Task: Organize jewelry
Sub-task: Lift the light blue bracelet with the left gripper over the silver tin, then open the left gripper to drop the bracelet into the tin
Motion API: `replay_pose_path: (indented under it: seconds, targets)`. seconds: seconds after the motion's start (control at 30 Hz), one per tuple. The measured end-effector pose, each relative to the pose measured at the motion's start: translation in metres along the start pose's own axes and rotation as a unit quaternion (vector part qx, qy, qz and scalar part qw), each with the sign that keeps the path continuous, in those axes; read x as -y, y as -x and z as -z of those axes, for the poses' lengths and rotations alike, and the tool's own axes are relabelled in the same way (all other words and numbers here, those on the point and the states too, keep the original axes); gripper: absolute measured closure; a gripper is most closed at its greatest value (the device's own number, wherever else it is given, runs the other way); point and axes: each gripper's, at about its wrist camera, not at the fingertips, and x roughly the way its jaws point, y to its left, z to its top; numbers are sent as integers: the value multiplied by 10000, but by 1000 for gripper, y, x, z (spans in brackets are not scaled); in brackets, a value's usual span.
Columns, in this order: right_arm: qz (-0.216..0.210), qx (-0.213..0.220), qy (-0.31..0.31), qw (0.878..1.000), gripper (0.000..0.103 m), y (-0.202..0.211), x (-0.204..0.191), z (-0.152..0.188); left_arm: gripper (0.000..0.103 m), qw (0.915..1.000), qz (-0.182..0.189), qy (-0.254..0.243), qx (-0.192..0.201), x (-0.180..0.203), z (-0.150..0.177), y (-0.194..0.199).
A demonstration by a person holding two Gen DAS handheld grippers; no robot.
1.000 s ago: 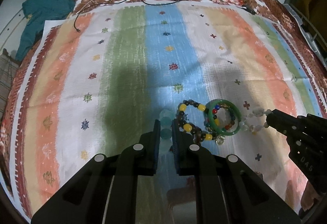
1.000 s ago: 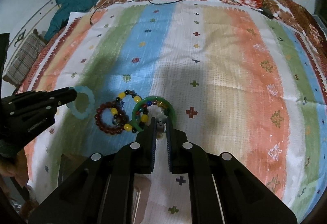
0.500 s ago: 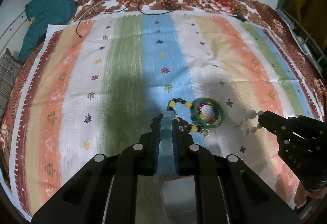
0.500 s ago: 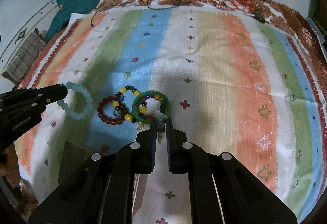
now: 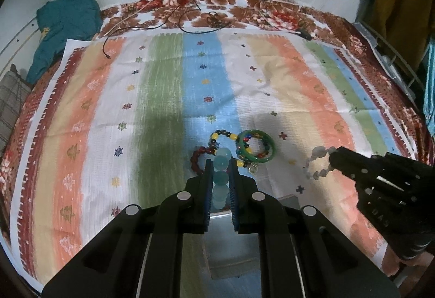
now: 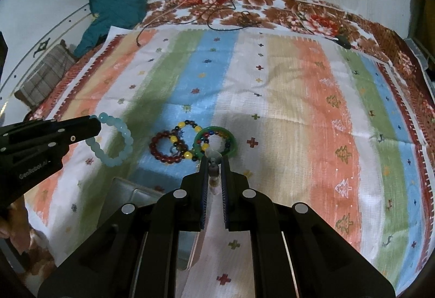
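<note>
**Two bracelets aloft, one pile waiting below**

Striped cloth [image 5: 168, 96] fills the stage, spread over a floral blanket [image 5: 244, 7] with a teal garment [image 5: 65, 23] bunched at the far left corner. Both grippers are loaded. The left gripper [image 5: 220, 170] is clamped on a pale blue bead bracelet [image 6: 114, 140], which dangles in a full loop off its tip in the right wrist view. The right gripper [image 6: 214, 170] is pinched on a clear bead bracelet [image 5: 316, 162], hanging in an arc. Left on the cloth: a green bangle [image 6: 217, 143] with small coloured beads inside it, a yellow-and-dark bead bracelet [image 6: 187, 140] touching it, and a dark red bead bracelet [image 6: 165, 148] overlapping that one.

The risks: each grip is on one or two round beads only, so a jolt could let a bracelet roll out and drop back onto the tangle. A grey tray or box [image 6: 130, 194] sits low between the grippers, mostly hidden, so I can't tell its depth; a careless release could miss its rim.

Against a second ago, big change! Both bracelets have been lifted clear of the pile, the blue one carried off to the left, the clear one to the right, and the cameras have pulled back. The three remaining pieces appear not to have shifted.
</note>
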Motion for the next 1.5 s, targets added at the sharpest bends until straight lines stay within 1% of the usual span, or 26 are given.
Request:
replay_pose_path:
  seconds: [0.17,0.33,0.6,0.73,0.77,0.83,0.87,0.9,0.97,1.07,1.27,1.37,1.5]
  targets:
    - [-103,64,50,9999,93,14,-8,7,92,10000,26,22,34,2,12,10]
    - [-204,81,101,9997,93,23,-16,17,92,10000,31,5,-28,1,28,15]
    - [-345,3,133,9993,93,28,-27,34,92,9999,135,91,47,3,41,29]
    - [-375,-69,63,9993,93,29,-28,39,92,9998,162,94,24,6,46,30]
    - [-327,-76,3,9994,93,28,-27,39,90,9998,146,106,15,6,46,30]
    - [-197,-89,-27,9998,87,26,-24,39,77,9999,-4,165,0,5,47,28]
    - [-176,-86,-41,9998,80,26,-22,39,73,9998,-64,212,14,3,46,28]
    - [-138,-107,-80,9998,76,25,-19,39,73,9996,-93,252,24,1,46,29]
    - [-104,-138,-113,9998,75,23,-16,38,73,9992,-133,369,16,-5,45,28]
    - [-76,-154,-156,9997,72,20,-12,38,71,9989,-187,420,-9,-10,44,26]
    - [-47,-180,-290,9994,62,14,-8,33,67,9988,-242,425,-69,-11,42,19]
    - [-6,-215,-341,9992,58,8,-5,30,62,9987,-281,413,-99,-12,42,14]
    - [64,-279,-422,9987,51,-2,-1,26,61,9985,-350,413,-130,-12,39,7]
